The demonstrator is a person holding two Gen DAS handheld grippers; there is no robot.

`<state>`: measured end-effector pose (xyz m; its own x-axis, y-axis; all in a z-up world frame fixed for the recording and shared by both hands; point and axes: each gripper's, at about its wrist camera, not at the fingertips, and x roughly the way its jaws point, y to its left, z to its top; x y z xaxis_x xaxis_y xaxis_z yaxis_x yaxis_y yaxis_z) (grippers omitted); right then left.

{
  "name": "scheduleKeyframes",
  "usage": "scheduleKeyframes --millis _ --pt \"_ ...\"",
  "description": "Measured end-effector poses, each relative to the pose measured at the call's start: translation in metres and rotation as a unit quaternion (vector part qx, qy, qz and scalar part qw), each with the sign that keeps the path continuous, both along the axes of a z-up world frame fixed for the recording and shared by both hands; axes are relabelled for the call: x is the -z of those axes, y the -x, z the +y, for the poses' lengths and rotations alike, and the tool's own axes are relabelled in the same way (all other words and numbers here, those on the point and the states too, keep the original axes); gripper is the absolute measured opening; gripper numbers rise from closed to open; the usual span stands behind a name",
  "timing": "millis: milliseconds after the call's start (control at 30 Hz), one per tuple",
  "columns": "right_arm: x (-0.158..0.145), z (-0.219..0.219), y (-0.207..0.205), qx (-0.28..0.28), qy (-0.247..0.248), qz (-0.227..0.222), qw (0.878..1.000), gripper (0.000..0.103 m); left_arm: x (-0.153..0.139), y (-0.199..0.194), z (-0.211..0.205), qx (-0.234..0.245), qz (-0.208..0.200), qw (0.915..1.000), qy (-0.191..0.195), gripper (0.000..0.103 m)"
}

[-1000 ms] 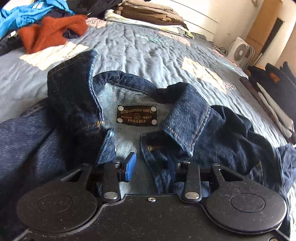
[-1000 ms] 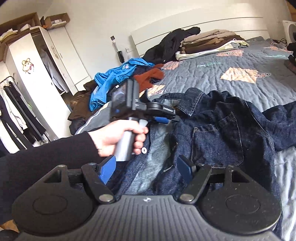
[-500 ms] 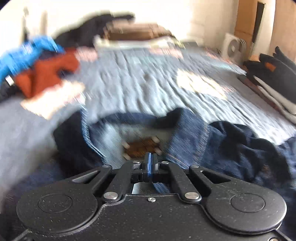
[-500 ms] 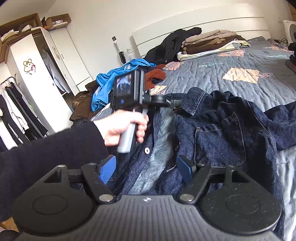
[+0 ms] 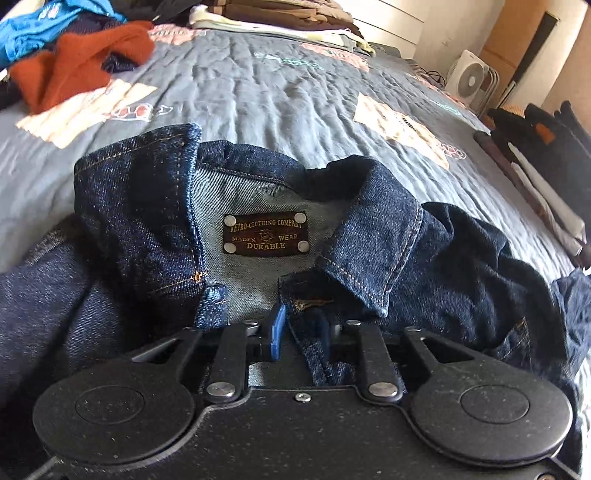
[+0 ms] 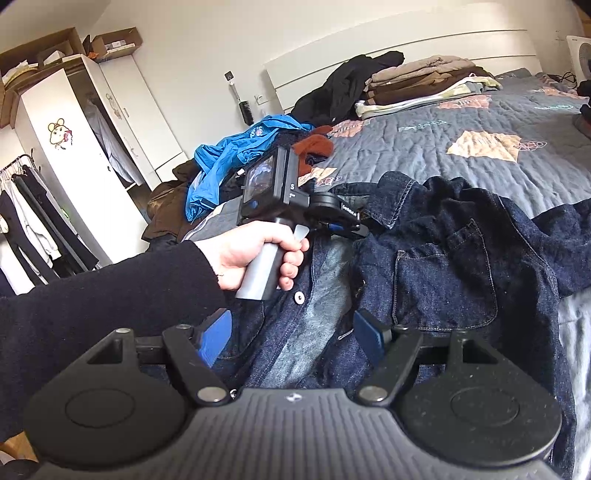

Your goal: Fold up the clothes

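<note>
Dark indigo denim jacket [image 5: 424,266] — right placket edge between left gripper [image 5: 301,330] pads, jaws just reopening, loosely astride; collar ahead. Right gripper [image 6: 291,338] — released, hovering over hem.

My left gripper [image 5: 301,330] sits at the front opening of the denim jacket [image 5: 369,236], just below its collar, a fold of the placket between the fingers. Beyond the jacket, the quilt [image 5: 258,92] runs to the folded pile [image 5: 280,14]. A sweater [image 5: 77,62] lies beyond the jacket's left shoulder, a fan [image 5: 471,79] far right.
</note>
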<state>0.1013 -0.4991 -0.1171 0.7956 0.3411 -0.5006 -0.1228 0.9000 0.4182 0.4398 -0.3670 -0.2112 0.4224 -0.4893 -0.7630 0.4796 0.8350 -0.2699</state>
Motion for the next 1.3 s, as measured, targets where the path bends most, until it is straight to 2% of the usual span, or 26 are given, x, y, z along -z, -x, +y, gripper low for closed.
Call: scheduleKeyframes --millis 67,100,133,167,200,233,267,300,333,600,700,767,867,1000,1100,1167,1200,1233,1300 --pt "0.0 0.0 0.0 0.002 -0.001 0.001 1.0 0.072 0.0 -0.001 0.001 0.002 0.007 0.9998 0.02 0.036" --pt "0.0 0.001 0.0 0.002 -0.001 0.002 1.0 0.072 0.0 -0.001 0.0 0.008 0.01 0.9994 0.033 0.047" --pt "0.0 0.001 0.0 0.002 -0.002 0.002 1.0 0.072 0.0 0.002 -0.001 0.016 0.003 0.9993 0.032 0.052" --pt "0.0 0.001 0.0 0.001 -0.002 0.001 1.0 0.072 -0.001 0.006 -0.002 0.024 -0.005 0.9993 0.03 0.052" --pt "0.0 0.001 0.0 0.001 -0.003 0.001 1.0 0.072 0.0 0.009 -0.006 0.031 -0.018 0.9993 0.011 0.046" --pt "0.0 0.002 0.001 0.0 -0.003 0.0 1.0 0.072 0.001 0.012 -0.009 0.031 -0.03 0.999 -0.007 0.032" --pt "0.0 0.002 0.001 0.0 -0.003 0.0 1.0 0.072 0.003 0.012 -0.01 0.03 -0.036 0.9987 -0.019 0.03" --pt "0.0 0.002 0.0 0.0 -0.003 0.0 1.0 0.072 0.002 0.014 -0.01 0.032 -0.042 0.9985 -0.014 0.017" --pt "0.0 0.003 0.0 0.0 -0.002 0.001 1.0 0.072 0.002 0.016 -0.01 0.035 -0.047 0.9982 -0.009 0.008" --pt "0.001 0.0 0.0 0.005 -0.007 0.001 1.0 0.072 -0.01 0.028 0.005 0.032 -0.085 0.9955 0.025 0.003" --pt "0.002 0.0 0.001 0.005 -0.008 0.0 1.0 0.072 -0.019 0.03 0.01 0.033 -0.102 0.9941 0.021 0.002" --pt "0.002 0.0 0.001 0.005 -0.007 0.0 1.0 0.072 -0.029 0.038 0.006 0.04 -0.132 0.9905 -0.003 0.002" --pt "0.003 -0.001 0.001 0.004 -0.007 0.001 1.0 0.072 -0.045 0.054 -0.006 0.053 -0.183 0.9807 -0.044 0.002" --pt "0.004 -0.002 0.001 0.003 -0.007 0.001 1.0 0.072 -0.055 0.053 -0.015 0.036 -0.195 0.9779 -0.066 0.002" --pt "0.004 -0.002 0.003 0.004 -0.008 0.0 1.0 0.072 -0.036 0.042 -0.027 0.027 -0.18 0.9748 -0.13 0.0" --pt "0.002 -0.003 0.003 0.005 -0.009 -0.002 1.0 0.072 -0.01 0.03 -0.03 -0.002 -0.186 0.9585 -0.216 0.0" --pt "0.002 -0.004 0.004 0.006 -0.011 -0.003 1.0 0.072 0.003 0.022 -0.026 -0.011 -0.161 0.9613 -0.223 0.0" --pt "0.001 -0.005 0.004 0.006 -0.012 -0.003 1.0 0.072 0.008 0.019 -0.021 -0.009 -0.14 0.9694 -0.201 0.0" --pt "-0.001 -0.007 0.005 0.007 -0.013 -0.006 1.0 0.072 0.003 0.027 -0.012 -0.001 -0.141 0.978 -0.154 0.001"
